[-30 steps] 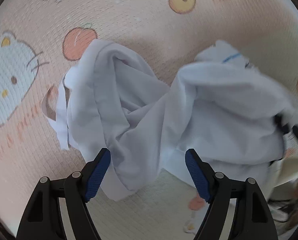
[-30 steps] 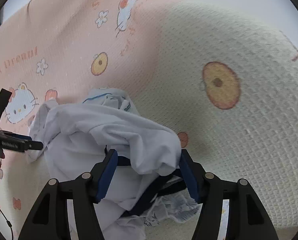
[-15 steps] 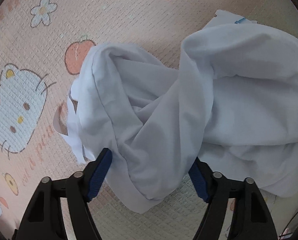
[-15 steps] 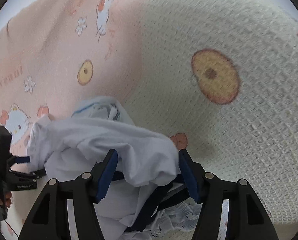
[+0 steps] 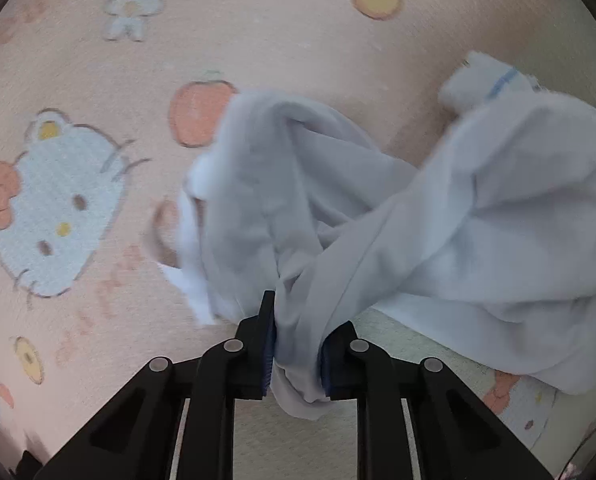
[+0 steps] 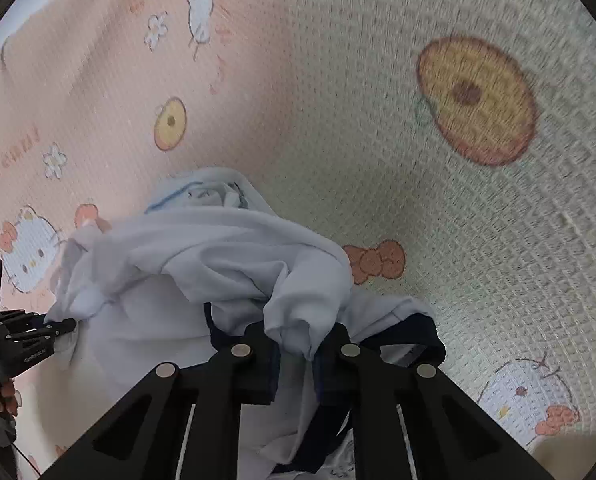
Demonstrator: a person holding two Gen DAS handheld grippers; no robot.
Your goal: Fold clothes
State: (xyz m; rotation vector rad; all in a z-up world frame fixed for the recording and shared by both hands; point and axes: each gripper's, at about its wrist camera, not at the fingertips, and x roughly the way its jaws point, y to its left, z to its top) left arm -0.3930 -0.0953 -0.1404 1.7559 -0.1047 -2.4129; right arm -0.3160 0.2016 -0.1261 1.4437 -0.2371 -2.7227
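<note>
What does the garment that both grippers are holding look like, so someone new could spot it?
Start at the pink cartoon-cat blanket. On it lies one crumpled heap, topped by a pale blue-white shirt, bunched in the left gripper and right gripper. The cloth under it is dark navy; the shirt is plain and light.

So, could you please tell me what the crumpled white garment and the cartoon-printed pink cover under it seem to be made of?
Crumpled white garment: probably soft matte cotton jersey; it drapes in limp folds. Cartoon-printed pink cover: likely a matte woven or quilted textile, judging by its fine waffle grid.

Pink cartoon-cat blanket [image 5: 258, 40], perhaps quilted.
</note>
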